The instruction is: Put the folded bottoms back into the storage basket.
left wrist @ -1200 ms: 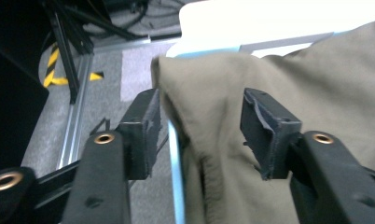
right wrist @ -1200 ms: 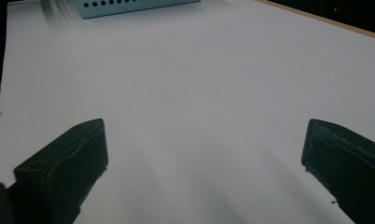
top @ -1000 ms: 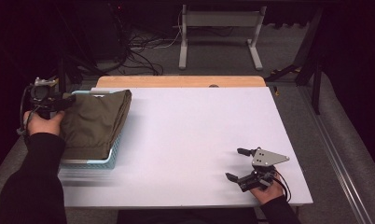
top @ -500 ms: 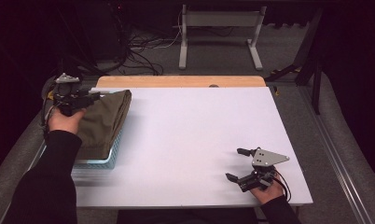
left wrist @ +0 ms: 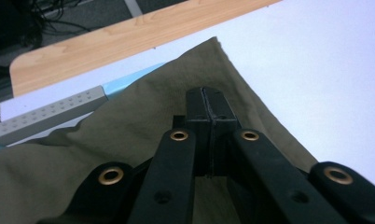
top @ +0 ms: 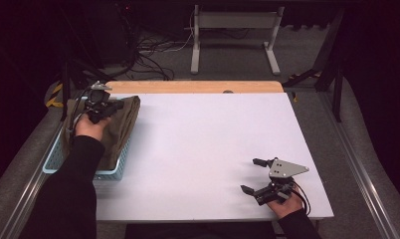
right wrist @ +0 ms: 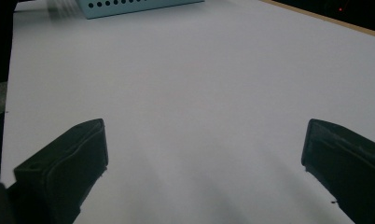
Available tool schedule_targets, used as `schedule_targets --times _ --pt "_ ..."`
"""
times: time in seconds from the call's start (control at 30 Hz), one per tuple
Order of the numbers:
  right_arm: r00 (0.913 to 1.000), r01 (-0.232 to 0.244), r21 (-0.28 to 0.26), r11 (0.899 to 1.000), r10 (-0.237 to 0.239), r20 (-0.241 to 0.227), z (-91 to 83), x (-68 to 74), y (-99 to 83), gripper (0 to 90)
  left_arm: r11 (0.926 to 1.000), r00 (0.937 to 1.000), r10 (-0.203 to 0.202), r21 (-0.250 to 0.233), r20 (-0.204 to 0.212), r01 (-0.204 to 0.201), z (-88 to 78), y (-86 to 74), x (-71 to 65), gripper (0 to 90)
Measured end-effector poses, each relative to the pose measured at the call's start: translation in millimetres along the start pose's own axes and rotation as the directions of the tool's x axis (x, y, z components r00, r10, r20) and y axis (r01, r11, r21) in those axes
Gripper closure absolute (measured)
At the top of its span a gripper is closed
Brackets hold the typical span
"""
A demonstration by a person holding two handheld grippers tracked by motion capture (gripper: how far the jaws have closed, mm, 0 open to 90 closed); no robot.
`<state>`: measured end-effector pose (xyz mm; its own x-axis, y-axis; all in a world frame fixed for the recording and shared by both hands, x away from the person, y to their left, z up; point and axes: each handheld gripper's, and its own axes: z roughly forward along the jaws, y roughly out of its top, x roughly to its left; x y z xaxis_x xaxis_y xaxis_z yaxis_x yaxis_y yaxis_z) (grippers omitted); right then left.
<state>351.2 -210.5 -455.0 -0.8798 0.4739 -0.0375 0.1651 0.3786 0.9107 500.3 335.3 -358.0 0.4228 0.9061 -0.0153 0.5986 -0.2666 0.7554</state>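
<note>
The white surface (top: 208, 149) takes up most of the scene, with a strip of bare wood along its far edge. At its left edge sits a light blue basket (top: 111, 172), its long side running near to far, and in it lies a folded olive cloth (top: 121, 132). The cloth's long axis follows the basket, near to far; its far right corner reaches up over the basket's far rim and points toward the far side of the surface.

The left gripper (top: 113, 106) is at that far end of the cloth. In the left gripper view (left wrist: 209, 109) its fingers have just been closing and now meet flat against each other, tips down on the cloth near the corner. Whether a fold of fabric is pinched between them cannot be told; no cloth shows in the seam where they meet.

The right gripper (top: 252, 175) rests at the near right of the surface, well apart from the basket, with its fingers (right wrist: 69, 163) spread wide and nothing between them.

The step in hand looks like taking the cloth by its far corner to draw it out of the basket. To do it well, the pinch should catch every layer at the corner, not just the top one, and the lift should go up and to the right, clear of the basket's rim, so the basket is not dragged along.
</note>
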Motion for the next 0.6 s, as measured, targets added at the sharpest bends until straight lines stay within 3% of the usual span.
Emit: schedule_targets --times 0.1,0.27,0.43,0.6 --pt "1.0000 -0.001 0.000 1.000 0.001 -0.001 -0.1 0.1 -0.2 1.2 0.9996 0.9998 -0.016 0.022 -0.009 0.016 8.1 -0.8 1.2 89.6" --pt "1.0000 -0.003 0.000 1.000 0.003 0.000 -0.3 0.0 -0.4 1.2 0.9987 0.9993 -0.001 0.052 -0.038 0.003 18.5 -3.1 2.0 89.5" --pt "1.0000 -0.004 0.000 1.000 0.004 0.000 -0.3 0.0 -0.5 1.2 0.9966 0.9992 -0.014 0.081 -0.038 0.018 26.4 -5.3 4.2 89.5" --pt "1.0000 -0.006 0.003 1.000 0.006 0.000 -0.3 -0.2 -0.5 1.2 0.9940 0.9993 0.002 0.109 -0.037 0.002 32.4 -7.0 2.8 89.5"
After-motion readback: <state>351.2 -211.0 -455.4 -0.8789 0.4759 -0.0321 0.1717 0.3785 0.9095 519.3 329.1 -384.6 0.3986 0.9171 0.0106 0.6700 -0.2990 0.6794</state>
